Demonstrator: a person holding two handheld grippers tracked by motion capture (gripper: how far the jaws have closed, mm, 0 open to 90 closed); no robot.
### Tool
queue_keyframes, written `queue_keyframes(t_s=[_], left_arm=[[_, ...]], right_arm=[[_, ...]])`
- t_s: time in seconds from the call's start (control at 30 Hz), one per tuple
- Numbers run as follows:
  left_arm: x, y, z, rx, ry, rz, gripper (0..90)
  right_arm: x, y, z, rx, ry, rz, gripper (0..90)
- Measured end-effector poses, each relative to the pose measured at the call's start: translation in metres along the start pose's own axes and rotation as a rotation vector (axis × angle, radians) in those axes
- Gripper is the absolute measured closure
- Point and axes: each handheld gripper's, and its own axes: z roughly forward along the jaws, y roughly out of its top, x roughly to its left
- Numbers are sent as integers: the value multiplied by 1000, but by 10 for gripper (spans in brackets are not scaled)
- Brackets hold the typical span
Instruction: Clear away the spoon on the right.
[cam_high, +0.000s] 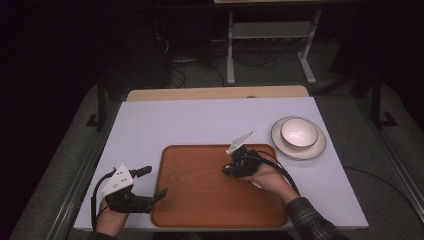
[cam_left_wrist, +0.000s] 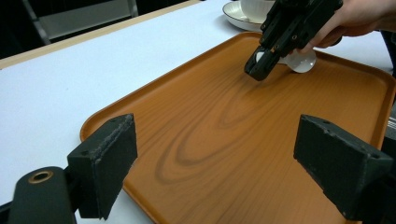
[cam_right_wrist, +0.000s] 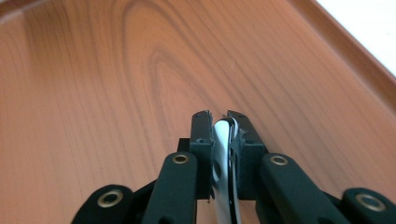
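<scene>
My right gripper (cam_high: 228, 170) hangs low over the middle of the brown wooden tray (cam_high: 200, 205), its tips pointing down and to the left. Its jaws are shut on the thin handle of a white spoon (cam_right_wrist: 222, 140). The spoon's rounded end (cam_left_wrist: 301, 61) sticks out under the hand, just above the tray (cam_left_wrist: 210, 121). My left gripper (cam_high: 154, 181) rests at the tray's front left corner, open, with nothing between its jaws (cam_left_wrist: 215, 154). From there I see the right gripper (cam_left_wrist: 258, 70) across the tray.
A white bowl (cam_high: 298, 132) stands on a white plate (cam_high: 282, 146) on the white table, just beyond the tray's back right corner. A wooden strip edges the table's far side; a metal stand is on the floor behind it.
</scene>
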Motion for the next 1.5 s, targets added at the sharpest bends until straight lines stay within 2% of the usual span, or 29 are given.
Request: queue_keyframes(t_s=[0.4,0.5,0.83,0.93,1.13,1.2,1.3,1.33,1.5], left_arm=[[0,0,0,0,1,-1,128],[0,0,0,0,1,-2,128],[0,0,1,-1,-1,-2,128],[0,0,1,-2,-1,-1,128],[1,0,0,0,1,0,128],[1,0,0,0,1,0,128],[1,0,0,0,1,-1,128],[1,0,-1,0,1,-1,128],[1,0,-1,0,1,-1,128]], right_arm=[[1,-4,11,42,9,-33,741],[3,-5,12,35,16,-44,733],[8,-5,13,30,18,-74,607],[9,-5,13,26,10,-73,518],[8,-6,5,-33,36,-32,325],[9,-7,-1,-53,20,-28,269],[10,-9,-12,-91,7,-24,221],[10,-11,-19,-123,0,-16,198],[7,-21,-45,-213,-36,-7,181]])
